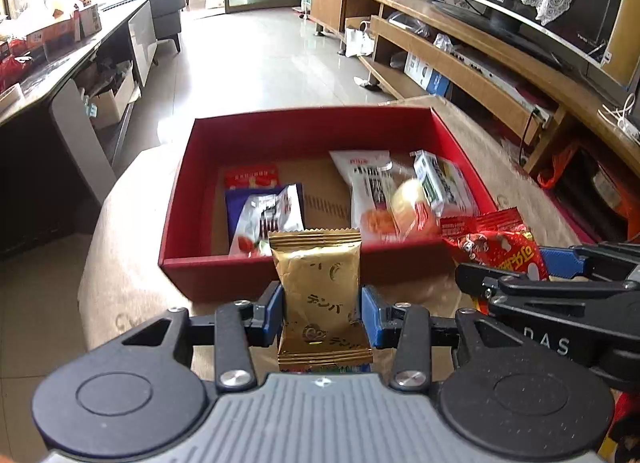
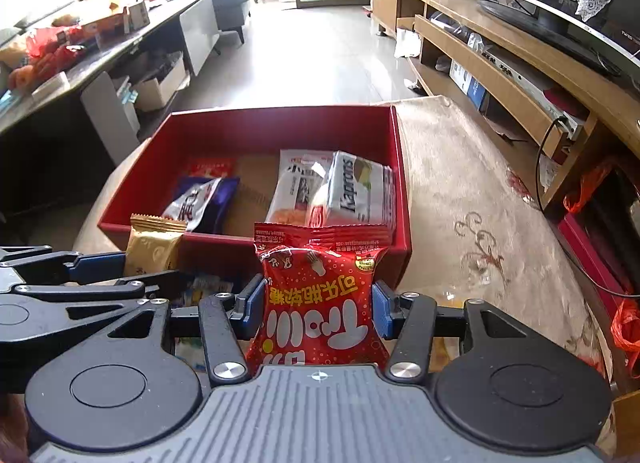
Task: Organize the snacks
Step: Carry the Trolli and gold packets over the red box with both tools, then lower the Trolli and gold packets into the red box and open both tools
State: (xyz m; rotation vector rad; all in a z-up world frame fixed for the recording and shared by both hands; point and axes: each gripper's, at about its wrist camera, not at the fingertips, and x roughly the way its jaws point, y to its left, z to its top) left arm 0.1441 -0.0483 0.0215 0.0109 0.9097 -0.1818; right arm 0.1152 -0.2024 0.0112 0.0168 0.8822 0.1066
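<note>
1. Surface: low counter (image 2: 480, 199) under a beige cloth with a swirl pattern; rounded edge at left, floor showing past it.
2. Red box (image 1: 248, 135) sits open-topped on the counter, cardboard floor. Inside it: a small red packet (image 1: 251, 176) at the back left, a blue-and-white packet (image 1: 266, 215) in front of that, and a white packet (image 1: 368, 191) plus a green-and-white wafer pack (image 2: 360, 187) stacked along the right wall. The middle of the box floor is bare.
3. Left gripper (image 1: 322, 313): fingers clenched on a gold snack packet (image 1: 320, 283), held upright just short of the box's near wall.
4. Right gripper (image 2: 318, 305): fingers grasping a red candy bag (image 2: 320, 295), print upside down, also at the near wall, toward the box's right corner.
5. The two grippers are side by side and close; each shows in the other's view.
6. Room: pale tiled floor (image 1: 256, 55) runs clear to a glass door at the far end.
7. Left side: long dark table (image 2: 100, 55) loaded with boxes and fruit, cartons under it.
8. Right side: wooden TV unit (image 1: 460, 43) with a TV under a lace cover; cables and orange bags at its near end.
9. Open counter right of the box.
</note>
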